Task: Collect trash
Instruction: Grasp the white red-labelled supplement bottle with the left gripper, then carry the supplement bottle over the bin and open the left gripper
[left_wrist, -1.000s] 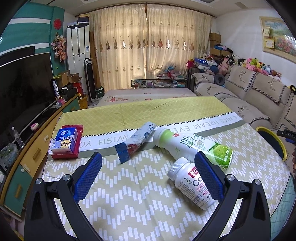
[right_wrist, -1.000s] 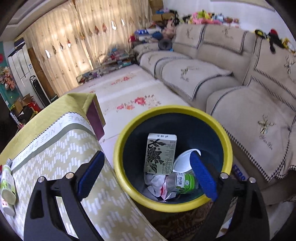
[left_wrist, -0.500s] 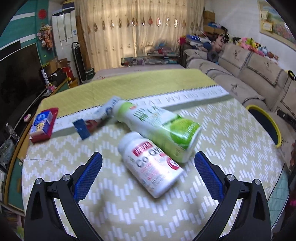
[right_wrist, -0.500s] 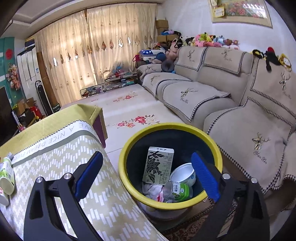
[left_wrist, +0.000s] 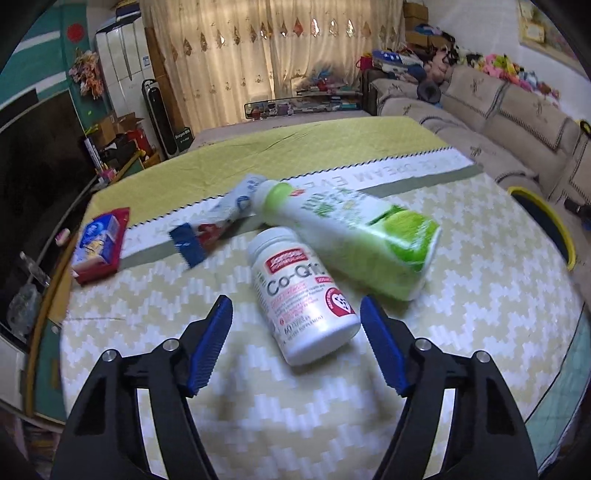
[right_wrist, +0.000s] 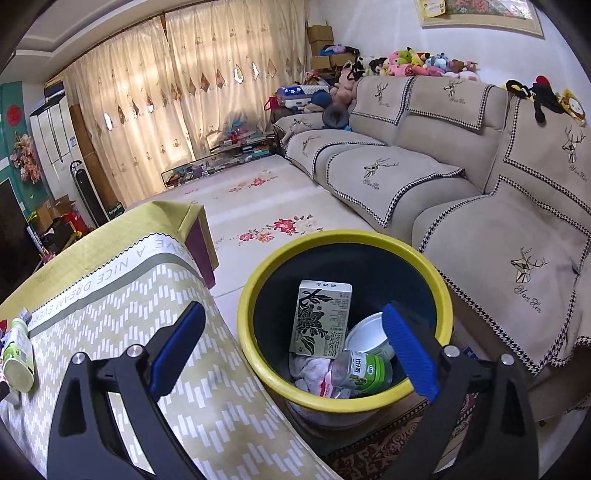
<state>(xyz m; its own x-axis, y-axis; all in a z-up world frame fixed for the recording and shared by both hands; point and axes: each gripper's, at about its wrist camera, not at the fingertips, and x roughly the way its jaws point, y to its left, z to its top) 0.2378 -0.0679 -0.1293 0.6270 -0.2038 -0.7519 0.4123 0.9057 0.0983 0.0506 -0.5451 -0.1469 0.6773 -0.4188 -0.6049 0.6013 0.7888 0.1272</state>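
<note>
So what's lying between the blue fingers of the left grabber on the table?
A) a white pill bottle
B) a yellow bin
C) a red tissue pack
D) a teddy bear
A: the white pill bottle lies on its side on the table, with its bottom end between the blue fingers of the left gripper, whose jaws have just been closing and do not touch it yet.

Daylight thru curtains, room fairly bright. Left wrist view motion-blurred, esp. tablecloth; right wrist view sharp. Heavy fisheye bending, dark vignette at corners.
</note>
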